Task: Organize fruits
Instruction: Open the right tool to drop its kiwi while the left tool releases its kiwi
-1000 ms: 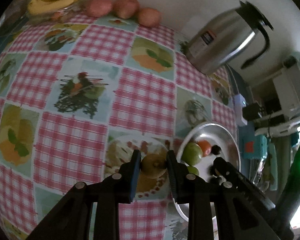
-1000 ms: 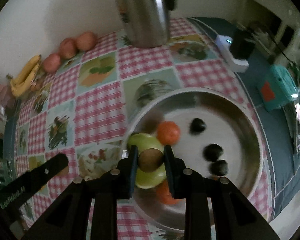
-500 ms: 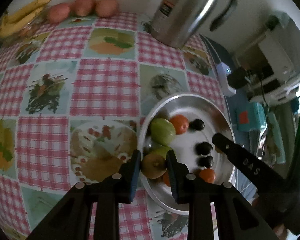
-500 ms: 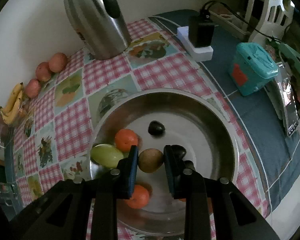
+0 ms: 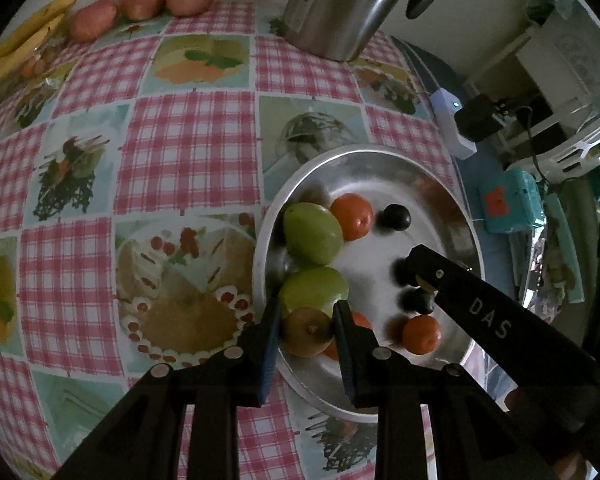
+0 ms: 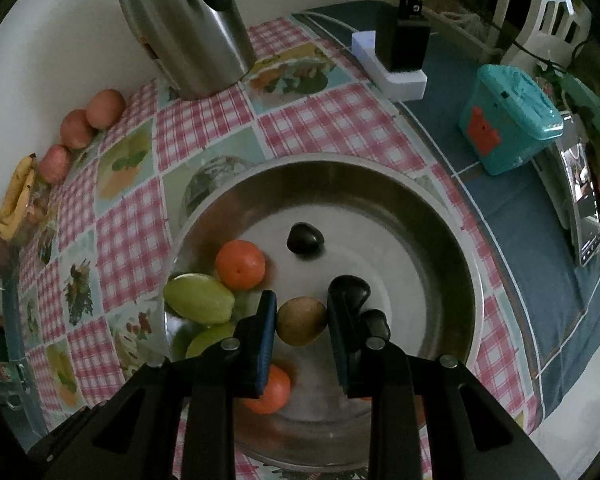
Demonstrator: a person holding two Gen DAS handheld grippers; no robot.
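Fingers of both grippers (image 5: 306, 330) (image 6: 302, 320) each clamp one brown fruit (image 5: 307, 332) (image 6: 301, 321) over the bowl (image 6: 456, 272).

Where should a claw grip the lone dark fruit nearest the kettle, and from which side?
Grip the dark fruit across its narrower width, coming straight down from above. It lies alone on the flat floor of the metal bowl, clear of the orange fruit, so fingers fit either side. A side approach would likely hit the raised rim. It looks small and rounded, so centre the pads.

Both claws point steeply down, the left claw (image 5: 307, 330) and right claw (image 6: 302, 320) each clamped shut.
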